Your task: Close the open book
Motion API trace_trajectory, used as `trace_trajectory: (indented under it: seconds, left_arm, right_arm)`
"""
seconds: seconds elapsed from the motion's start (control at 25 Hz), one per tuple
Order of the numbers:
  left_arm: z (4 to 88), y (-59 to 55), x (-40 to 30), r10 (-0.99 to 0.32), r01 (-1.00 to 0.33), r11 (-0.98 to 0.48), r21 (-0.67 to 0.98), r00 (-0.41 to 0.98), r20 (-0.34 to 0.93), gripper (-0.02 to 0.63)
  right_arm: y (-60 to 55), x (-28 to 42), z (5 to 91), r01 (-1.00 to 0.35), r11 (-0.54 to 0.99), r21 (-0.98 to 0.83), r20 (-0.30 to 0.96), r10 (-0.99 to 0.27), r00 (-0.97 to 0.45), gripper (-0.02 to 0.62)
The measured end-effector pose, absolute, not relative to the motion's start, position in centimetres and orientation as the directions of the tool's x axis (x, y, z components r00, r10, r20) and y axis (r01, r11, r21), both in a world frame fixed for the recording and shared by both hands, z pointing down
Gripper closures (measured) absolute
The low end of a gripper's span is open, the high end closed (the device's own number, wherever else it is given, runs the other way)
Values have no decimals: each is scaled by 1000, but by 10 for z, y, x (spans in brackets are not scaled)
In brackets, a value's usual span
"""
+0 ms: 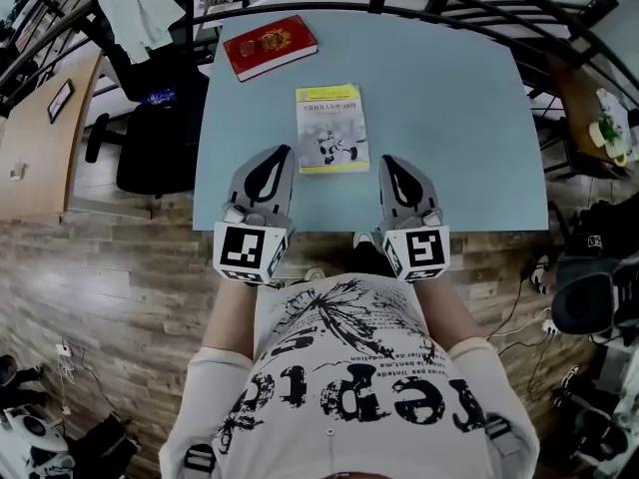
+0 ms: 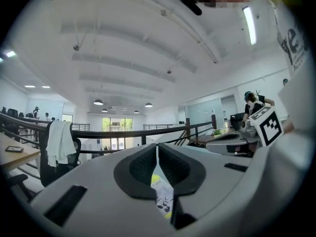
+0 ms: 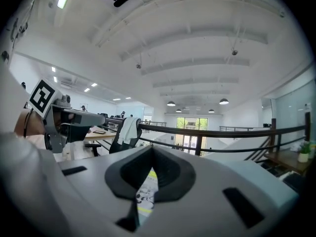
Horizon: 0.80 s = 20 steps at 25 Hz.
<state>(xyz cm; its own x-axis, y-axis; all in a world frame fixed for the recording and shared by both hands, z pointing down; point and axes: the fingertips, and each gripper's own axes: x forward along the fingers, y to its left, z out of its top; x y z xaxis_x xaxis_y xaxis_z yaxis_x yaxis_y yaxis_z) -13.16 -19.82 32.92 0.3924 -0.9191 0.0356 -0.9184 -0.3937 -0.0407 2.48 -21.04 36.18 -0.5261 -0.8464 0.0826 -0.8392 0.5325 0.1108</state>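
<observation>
Closed yellow-and-white paperback book lies flat mid-table on the pale blue rectangular table, away from all edges. Left gripper at its 7 o'clock and right gripper at 5 both cross the near edge, jaws together, empty. Red hardcover book at 11, by the far edge. Widest open tabletop toward 3 o'clock.

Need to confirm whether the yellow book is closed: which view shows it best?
The head view: the yellow book lies whole on the table, closed, cover up. Both gripper views catch only a thin sliver of its cover, low in the frame.
</observation>
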Motion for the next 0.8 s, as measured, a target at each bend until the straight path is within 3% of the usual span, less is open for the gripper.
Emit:
trace_trajectory:
  seconds: [0.8]
  left_arm:
    - [317,-154,-152,-901,-900,-433,-43,434,-9,578]
  right_arm:
    - [-171,-1,358,-853,517,76,52,-856,-514,586]
